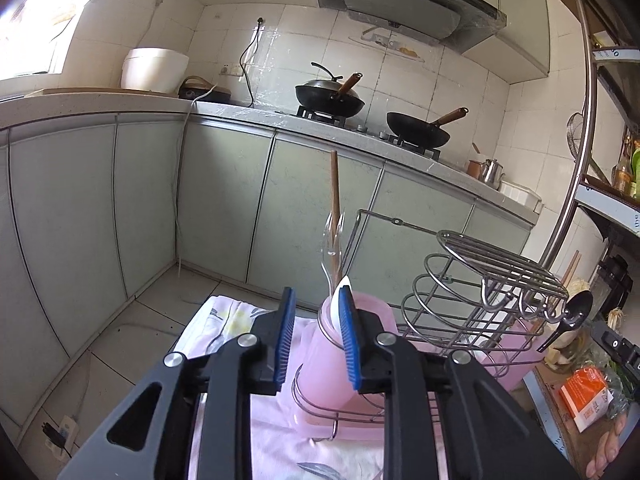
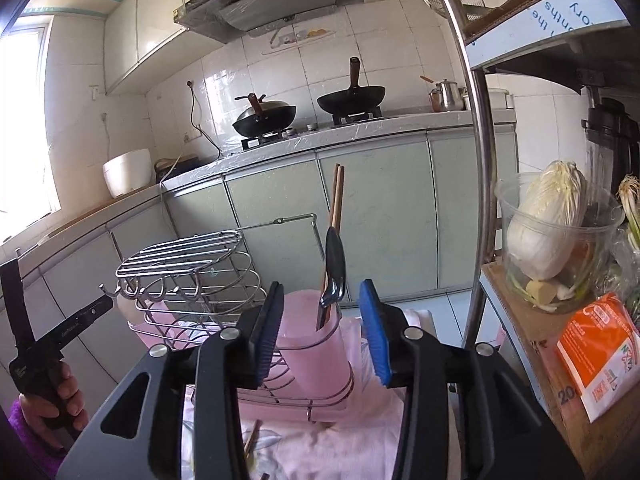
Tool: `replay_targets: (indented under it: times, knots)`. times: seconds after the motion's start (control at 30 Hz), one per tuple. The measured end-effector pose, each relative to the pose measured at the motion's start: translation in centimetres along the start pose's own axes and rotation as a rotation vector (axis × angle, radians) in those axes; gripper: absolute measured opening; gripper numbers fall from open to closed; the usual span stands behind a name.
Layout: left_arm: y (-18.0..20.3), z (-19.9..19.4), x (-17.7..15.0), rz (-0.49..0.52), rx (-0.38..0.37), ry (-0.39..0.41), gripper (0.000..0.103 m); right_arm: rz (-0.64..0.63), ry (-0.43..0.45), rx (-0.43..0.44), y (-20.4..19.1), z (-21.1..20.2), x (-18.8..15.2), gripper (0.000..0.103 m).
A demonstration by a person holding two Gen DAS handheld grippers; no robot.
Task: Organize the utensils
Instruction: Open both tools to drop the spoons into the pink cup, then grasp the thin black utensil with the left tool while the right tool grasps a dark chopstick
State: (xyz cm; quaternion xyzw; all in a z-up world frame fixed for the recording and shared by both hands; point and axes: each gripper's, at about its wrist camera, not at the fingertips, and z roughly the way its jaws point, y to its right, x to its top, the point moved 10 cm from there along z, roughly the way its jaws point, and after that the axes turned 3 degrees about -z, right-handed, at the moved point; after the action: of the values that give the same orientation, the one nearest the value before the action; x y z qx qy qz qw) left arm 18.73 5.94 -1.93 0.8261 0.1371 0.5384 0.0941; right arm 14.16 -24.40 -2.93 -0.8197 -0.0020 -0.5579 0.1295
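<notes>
Floral cloth (image 1: 224, 320) under wire rack (image 1: 460, 320)

Our black plastic left gripper (image 1: 316, 336) with ribbed blue pads (image 1: 285, 340), silver round pivot screws, our matching black right gripper (image 2: 322, 332), bare-skinned hand (image 2: 60, 396), purple sleeve cuff

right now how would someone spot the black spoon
Find the metal wire rack on the pink cloth, then the pink cup at its end. The black spoon stands bowl-up in it beside brown chopsticks, the only glossy black piece.
</notes>
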Motion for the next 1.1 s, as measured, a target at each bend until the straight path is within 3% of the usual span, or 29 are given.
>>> replay_targets:
  times: [0.2, 0.47, 0.67, 0.9, 1.1]
  knots:
    - [-0.2, -1.4, -1.2, 0.004, -0.017, -0.040, 0.021, 0.038, -0.041, 0.026, -0.5, -0.9, -1.9, 0.042]
    - [-0.7, -2.2, -5.4, -0.080, -0.093, -0.185, 0.021, 0.041, -0.144, 0.050, -2.1, -1.5, -6.6, 0.042]
    - [-0.3, -1.7, -9.4, -0.063, -0.108, -0.300, 0.021, 0.090, -0.261, 0.082, -2.7, -1.1, -10.7, 0.042]
    - [2.0, -1.4, -15.3, -0.002, -0.180, -0.513, 0.021, 0.188, -0.472, 0.137, -3.3, 0.2, -16.4, 0.042]
    - [4.3, -1.1, -19.4, -0.014, -0.249, -0.691, 0.021, 0.290, -0.620, 0.227, -4.9, 0.9, -20.6, 0.042]
